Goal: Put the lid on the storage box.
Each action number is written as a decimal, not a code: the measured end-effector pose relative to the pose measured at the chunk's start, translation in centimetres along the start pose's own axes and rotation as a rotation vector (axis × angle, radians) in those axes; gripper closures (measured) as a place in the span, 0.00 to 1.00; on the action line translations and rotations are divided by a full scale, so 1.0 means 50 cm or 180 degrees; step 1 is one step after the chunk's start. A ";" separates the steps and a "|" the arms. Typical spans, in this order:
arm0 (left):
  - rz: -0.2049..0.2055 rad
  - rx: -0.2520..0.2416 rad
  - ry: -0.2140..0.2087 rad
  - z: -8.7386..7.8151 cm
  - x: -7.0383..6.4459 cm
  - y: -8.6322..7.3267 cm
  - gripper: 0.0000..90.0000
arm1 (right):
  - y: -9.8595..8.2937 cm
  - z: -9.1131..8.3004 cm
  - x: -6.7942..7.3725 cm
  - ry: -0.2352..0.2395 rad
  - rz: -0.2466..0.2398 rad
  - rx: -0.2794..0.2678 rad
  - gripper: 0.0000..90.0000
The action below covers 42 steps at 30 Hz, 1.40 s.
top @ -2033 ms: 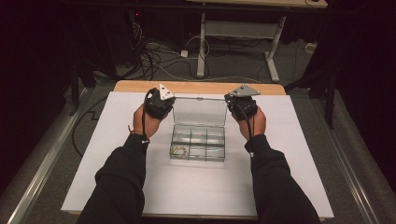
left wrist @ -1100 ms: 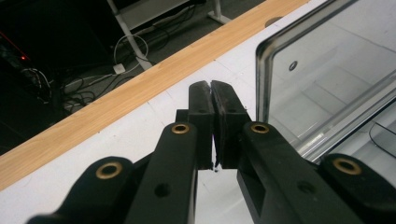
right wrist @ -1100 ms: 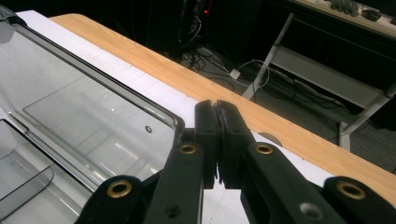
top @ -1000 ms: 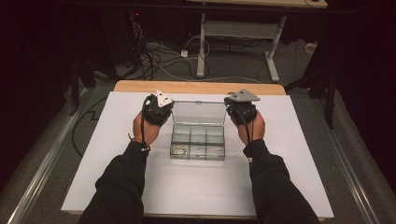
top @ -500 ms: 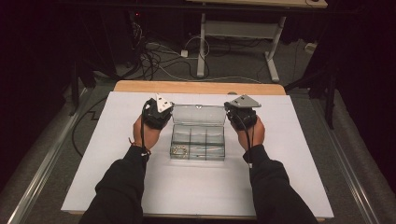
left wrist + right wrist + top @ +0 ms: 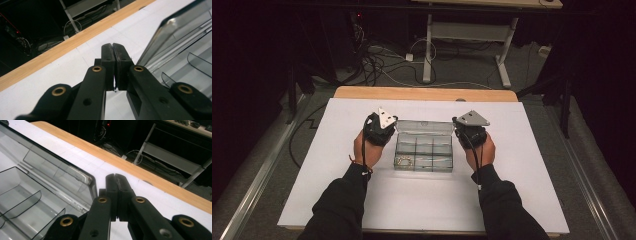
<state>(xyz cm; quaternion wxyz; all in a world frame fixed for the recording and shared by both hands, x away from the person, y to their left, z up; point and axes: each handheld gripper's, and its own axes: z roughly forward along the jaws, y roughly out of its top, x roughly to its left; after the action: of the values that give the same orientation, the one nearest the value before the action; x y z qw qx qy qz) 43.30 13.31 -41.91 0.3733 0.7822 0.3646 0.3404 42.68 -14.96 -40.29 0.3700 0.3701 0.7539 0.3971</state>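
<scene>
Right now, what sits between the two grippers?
In the high view, the clear compartment box, lid open, lies between the left gripper and the right gripper; both grippers are shut.

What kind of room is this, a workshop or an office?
Probably a lab or recording workspace: a white-covered table in a dark room, loose cables on the floor behind, and a person working two handheld grippers beside a clear compartment box.

High view: fixed above person's side, looks forward and down, far enough to take in whole tabletop [image 6: 532, 200]. Left gripper view: rides low, close, looks along own jaws toward wooden edge [image 6: 50, 56]. Right gripper view: same, close. All three share clear box [image 6: 424, 150] [image 6: 180, 42] [image 6: 50, 180], white tabletop, wooden edge.
</scene>
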 end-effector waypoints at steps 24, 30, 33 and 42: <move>0.0091 0.0044 0.0101 -0.003 -0.036 -0.034 0.94 | -0.052 -0.026 0.031 -0.0043 -0.0104 -0.0054 0.99; 0.0166 0.0062 0.0146 -0.006 -0.041 -0.037 0.94 | -0.054 -0.028 0.031 -0.0055 -0.0134 -0.0060 0.97; 0.0172 0.0063 0.0147 -0.008 -0.042 -0.038 0.94 | -0.056 -0.029 0.034 -0.0072 -0.0159 -0.0062 0.98; 0.0211 0.0048 0.0153 -0.017 -0.046 -0.045 0.94 | -0.063 -0.035 0.035 -0.0046 -0.0166 -0.0063 0.99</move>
<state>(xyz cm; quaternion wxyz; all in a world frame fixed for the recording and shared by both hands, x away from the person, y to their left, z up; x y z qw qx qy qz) 40.74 12.73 -43.95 0.3471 0.7883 0.3498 0.3685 39.58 -15.31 -42.79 0.3894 0.3495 0.7567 0.3921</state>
